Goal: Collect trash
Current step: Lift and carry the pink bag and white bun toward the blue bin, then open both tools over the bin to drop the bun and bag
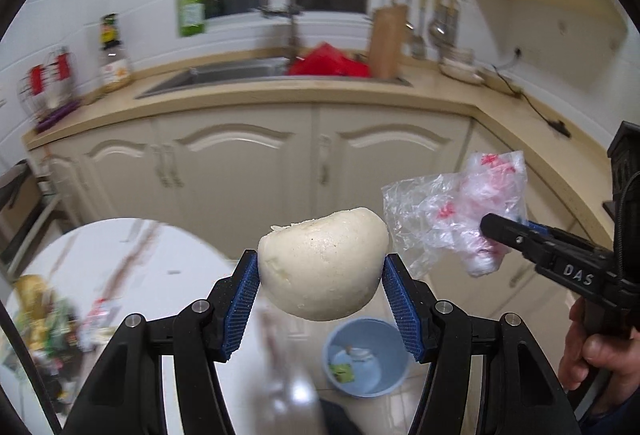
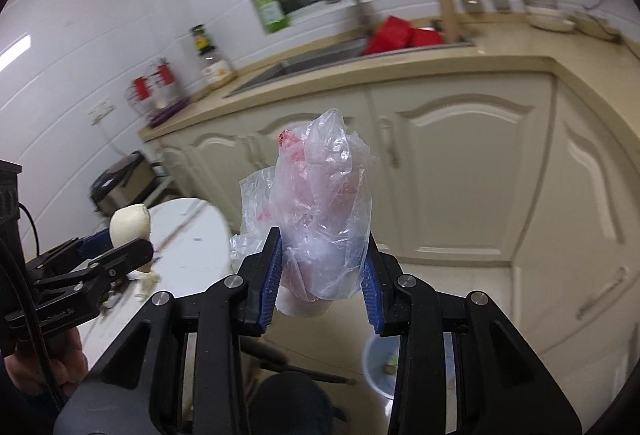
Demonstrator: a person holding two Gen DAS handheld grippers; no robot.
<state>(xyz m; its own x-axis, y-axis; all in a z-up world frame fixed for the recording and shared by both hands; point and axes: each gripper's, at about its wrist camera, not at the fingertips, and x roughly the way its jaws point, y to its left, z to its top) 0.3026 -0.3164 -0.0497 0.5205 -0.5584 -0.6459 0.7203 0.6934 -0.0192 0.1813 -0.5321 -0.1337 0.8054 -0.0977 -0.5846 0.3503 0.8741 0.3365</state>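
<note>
Left claw is clamped on a white steamed bun, held in the air above a blue bin on the floor. Right claw grips a crumpled plastic bag beside it.

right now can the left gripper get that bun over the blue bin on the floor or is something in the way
Probably yes. The left gripper holds the bun in the air, and the blue bin stands open on the floor just below and ahead. Nothing shows between them; the right gripper with its plastic bag is off to the side.
</note>
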